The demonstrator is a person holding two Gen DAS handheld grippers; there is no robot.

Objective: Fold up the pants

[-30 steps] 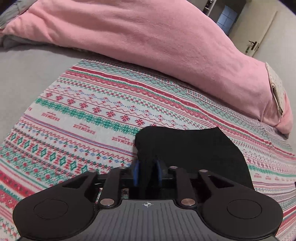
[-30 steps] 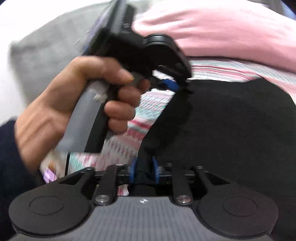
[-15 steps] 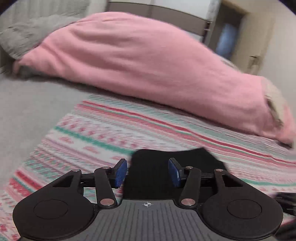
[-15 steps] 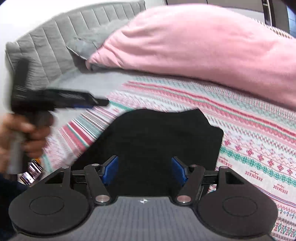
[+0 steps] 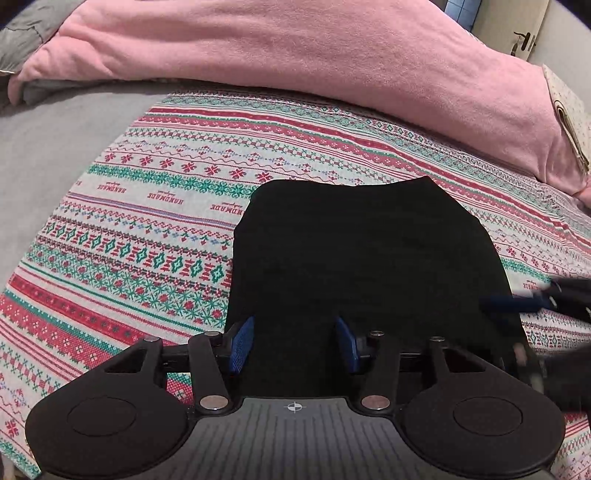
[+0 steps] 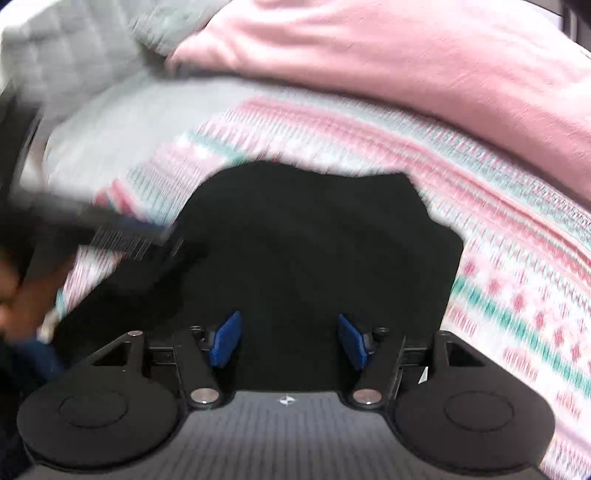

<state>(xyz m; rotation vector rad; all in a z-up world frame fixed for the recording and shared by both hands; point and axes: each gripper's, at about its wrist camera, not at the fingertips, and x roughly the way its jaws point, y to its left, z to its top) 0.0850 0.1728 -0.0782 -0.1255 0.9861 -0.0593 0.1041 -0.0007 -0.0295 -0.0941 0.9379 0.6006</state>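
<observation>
The black pants (image 5: 365,254) lie folded into a compact block on the patterned bedspread (image 5: 155,206). My left gripper (image 5: 293,345) is open and empty, its blue pads spread over the near edge of the pants. My right gripper (image 6: 288,341) is also open and empty above the near edge of the pants (image 6: 314,251); its view is motion-blurred. The right gripper's blue tip shows blurred at the right of the left wrist view (image 5: 517,302). The left gripper and the hand holding it show blurred at the left of the right wrist view (image 6: 110,229).
A big pink blanket (image 5: 295,48) is heaped along the far side of the bed. A grey sheet (image 5: 44,133) and grey pillow (image 5: 22,33) lie at the far left. A door (image 5: 524,33) stands at the far right.
Both grippers have let go of the pants and opened. The pants dropped flat onto the bedspread, and both grippers pulled back to the near edge.
</observation>
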